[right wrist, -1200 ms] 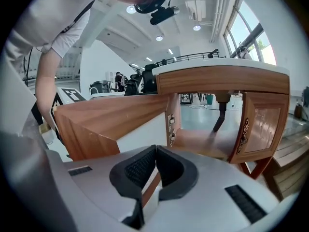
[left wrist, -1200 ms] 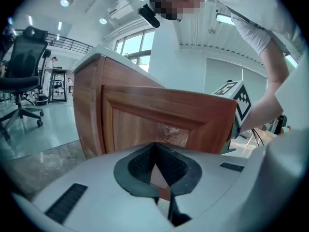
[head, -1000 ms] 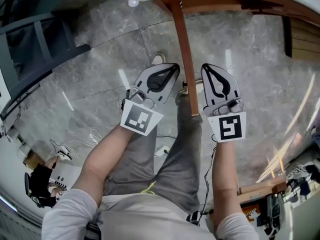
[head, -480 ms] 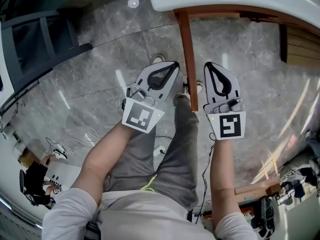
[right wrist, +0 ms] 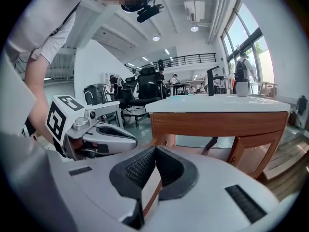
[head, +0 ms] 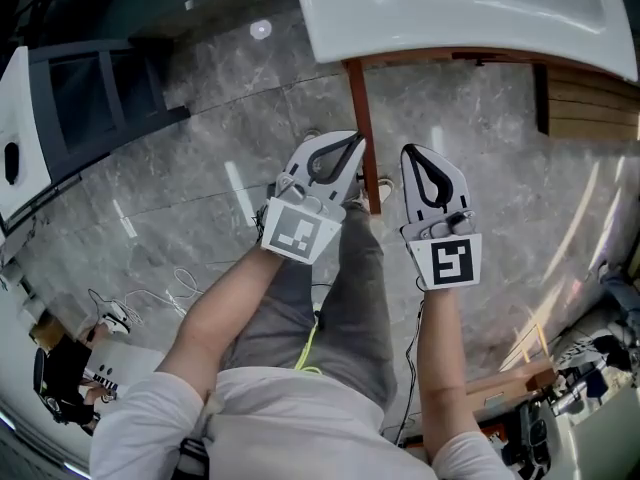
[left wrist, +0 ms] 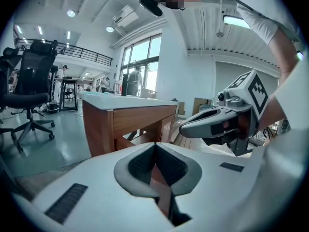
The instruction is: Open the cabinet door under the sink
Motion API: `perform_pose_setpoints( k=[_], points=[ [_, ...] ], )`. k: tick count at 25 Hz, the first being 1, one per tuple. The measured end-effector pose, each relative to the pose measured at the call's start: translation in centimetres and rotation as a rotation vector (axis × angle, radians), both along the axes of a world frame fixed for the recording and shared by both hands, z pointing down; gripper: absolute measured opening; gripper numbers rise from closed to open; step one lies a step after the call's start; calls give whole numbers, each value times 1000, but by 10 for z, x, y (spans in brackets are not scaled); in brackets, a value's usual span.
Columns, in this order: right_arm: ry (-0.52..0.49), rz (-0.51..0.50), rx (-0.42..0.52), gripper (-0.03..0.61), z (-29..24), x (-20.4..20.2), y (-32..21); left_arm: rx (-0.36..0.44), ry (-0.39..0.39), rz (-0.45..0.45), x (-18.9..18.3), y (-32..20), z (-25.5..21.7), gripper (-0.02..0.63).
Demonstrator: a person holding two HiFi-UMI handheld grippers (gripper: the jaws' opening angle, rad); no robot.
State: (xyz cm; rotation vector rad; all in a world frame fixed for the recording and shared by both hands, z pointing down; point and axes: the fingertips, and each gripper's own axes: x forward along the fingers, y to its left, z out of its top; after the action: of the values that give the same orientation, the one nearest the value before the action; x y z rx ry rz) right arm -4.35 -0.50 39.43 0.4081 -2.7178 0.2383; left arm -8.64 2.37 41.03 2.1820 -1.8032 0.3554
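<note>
Sink (head: 470, 8) on its wooden frame (head: 358, 118) lies ahead of left gripper (head: 350, 144) and right gripper (head: 412, 155), fingers closed on nothing.

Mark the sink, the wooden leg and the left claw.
sink (head: 400, 23): head view, on its flat white rim.
leg (head: 362, 133): head view, halfway down its length.
left claw (head: 352, 144): head view, at the closed tips.

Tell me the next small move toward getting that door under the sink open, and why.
Probably bring the right gripper forward toward the wooden cabinet under the sink, opening its jaws on the way. Both it and the left gripper are shut on nothing and hang clear of the wood, so nothing is gripped yet.
</note>
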Motion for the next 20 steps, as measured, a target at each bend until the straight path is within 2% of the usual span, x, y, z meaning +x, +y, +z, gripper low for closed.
perform_pose_setpoints(
  k=[10,20],
  points=[
    [-13,50,-7,32,-65,3,-10,-5,-6,33,0,-14,-63,15],
    [-26,138,74,32,-145,0,-38,43,9,111,-1,-40,-137,15]
  ],
)
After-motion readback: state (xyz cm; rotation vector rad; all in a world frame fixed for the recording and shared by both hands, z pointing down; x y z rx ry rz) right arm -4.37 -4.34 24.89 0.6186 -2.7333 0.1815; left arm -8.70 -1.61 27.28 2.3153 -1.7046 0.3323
